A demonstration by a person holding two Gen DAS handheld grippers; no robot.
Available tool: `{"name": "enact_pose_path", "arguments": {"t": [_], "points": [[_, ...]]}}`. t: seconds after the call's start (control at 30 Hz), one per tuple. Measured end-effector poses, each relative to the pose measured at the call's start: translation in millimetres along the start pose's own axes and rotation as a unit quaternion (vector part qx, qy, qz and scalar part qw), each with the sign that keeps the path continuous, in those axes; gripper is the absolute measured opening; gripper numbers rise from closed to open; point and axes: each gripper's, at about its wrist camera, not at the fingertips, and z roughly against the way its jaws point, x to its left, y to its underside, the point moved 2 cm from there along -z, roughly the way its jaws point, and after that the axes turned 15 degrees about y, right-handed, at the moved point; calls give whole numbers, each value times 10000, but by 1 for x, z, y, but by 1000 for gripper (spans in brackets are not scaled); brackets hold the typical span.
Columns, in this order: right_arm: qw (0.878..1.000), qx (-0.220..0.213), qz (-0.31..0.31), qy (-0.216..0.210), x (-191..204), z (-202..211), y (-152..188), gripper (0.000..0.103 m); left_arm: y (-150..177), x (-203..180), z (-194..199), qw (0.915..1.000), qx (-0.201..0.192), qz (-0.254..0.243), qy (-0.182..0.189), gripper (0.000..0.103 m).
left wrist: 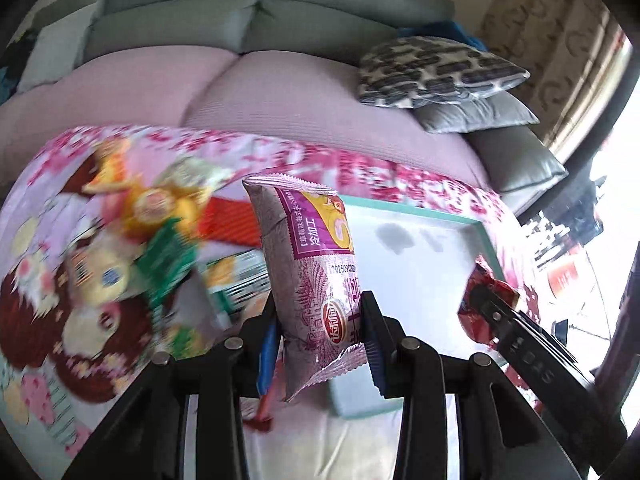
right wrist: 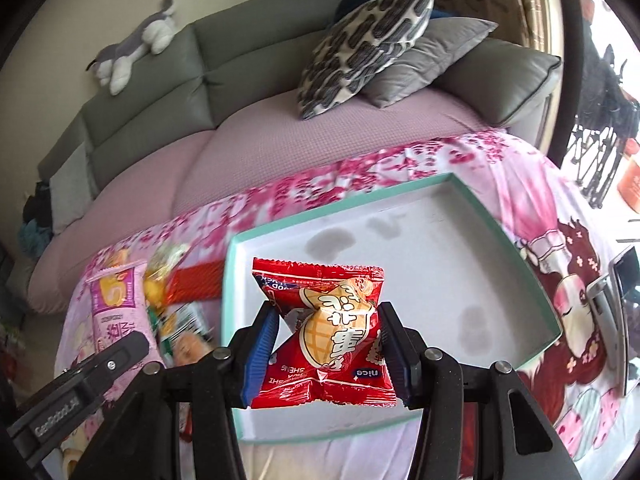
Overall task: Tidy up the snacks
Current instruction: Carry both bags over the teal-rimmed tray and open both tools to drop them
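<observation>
A pale purple, crinkle-sealed foil snack packet (left wrist: 316,280) is held upright between the blue-padded jaws of the left gripper (left wrist: 320,332), which are closed on its lower half; the same packet (right wrist: 116,300) is seen at the left edge of the right wrist view with one black finger of the left gripper (right wrist: 120,354) across it. A glossy red plastic snack packet printed with a waffle-patterned peanut (right wrist: 328,332) is clamped at its sides by the right gripper (right wrist: 328,356), whose blue pads press into its crumpled middle; in the left wrist view this red packet (left wrist: 480,300) is seen at the right, with the right gripper (left wrist: 490,312) partly visible around it. Both packets are raised above a shallow white rectangular tray with a mint-green rim (right wrist: 556,320), which lies on a pink floral cartoon-print cloth (right wrist: 500,152) and shows a few dark stains on its floor. To the left of the tray, a blurred heap of loose snacks (left wrist: 160,232) in yellow, green and orange-red wrappers is spread on the cloth. Behind the cloth a grey sofa with a mauve seat cover (right wrist: 248,136) is seen, bearing a black-and-cream patterned cushion (right wrist: 368,40), a plain grey cushion (right wrist: 436,56) and a grey-and-white plush toy (right wrist: 136,44) on its backrest
</observation>
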Motion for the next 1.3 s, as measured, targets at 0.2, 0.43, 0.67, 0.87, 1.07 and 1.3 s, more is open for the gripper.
{"name": "enact_pose_path", "arguments": {"t": [0.2, 0.43, 0.67, 0.87, 1.07, 1.3], "points": [[9988, -133, 26, 479, -27, -30, -15, 53, -17, -23, -39, 9993, 232, -183, 233, 39], [9970, -89, -139, 760, -52, -60, -23, 53, -23, -31, -83, 9984, 426, -297, 242, 39], [9958, -94, -235, 885, -58, -79, -33, 53, -31, -36, -112, 9978, 487, -385, 251, 39], [9957, -115, -222, 896, -54, -95, -42, 53, -37, -36, -130, 9979, 478, -385, 214, 39], [9949, -142, -208, 973, -58, -107, -47, 53, -39, -41, -145, 9977, 493, -415, 212, 39], [9955, -88, -279, 903, -67, -116, -49, 53, -44, -50, -150, 9973, 466, -519, 214, 39]]}}
